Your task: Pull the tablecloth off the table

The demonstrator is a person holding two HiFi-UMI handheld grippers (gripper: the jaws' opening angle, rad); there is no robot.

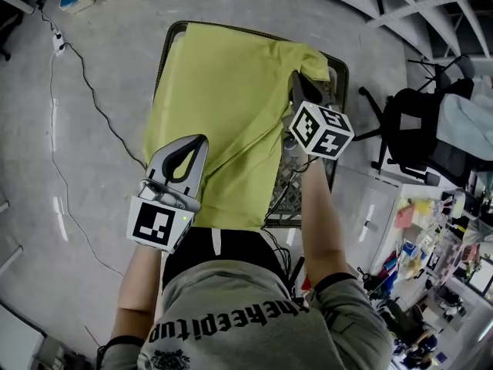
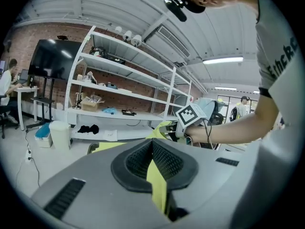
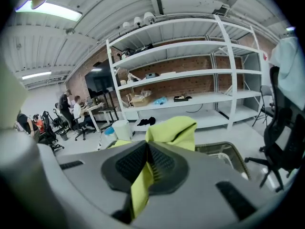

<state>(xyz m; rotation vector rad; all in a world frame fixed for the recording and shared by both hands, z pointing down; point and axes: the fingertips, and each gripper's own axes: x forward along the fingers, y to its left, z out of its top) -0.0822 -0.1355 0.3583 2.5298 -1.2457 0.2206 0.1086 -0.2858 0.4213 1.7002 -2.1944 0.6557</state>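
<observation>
Mesh worktop [image 1: 289, 191] bared along its right side, and the yellow-green tablecloth [image 1: 223, 106] lies bunched across the rest. Left hand-held gripper [image 1: 200, 140] is clamped on the near edge, right hand-held gripper [image 1: 296, 81] pinches the lifted right edge. Best drawn back evenly, both together, clear of the rim.

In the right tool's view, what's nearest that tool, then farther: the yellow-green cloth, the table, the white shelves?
1. Yellow-green tablecloth: pinched in the right tool.
2. Wire-mesh metal table: just beyond, right.
3. White metal shelves: far back, by the wall.
</observation>
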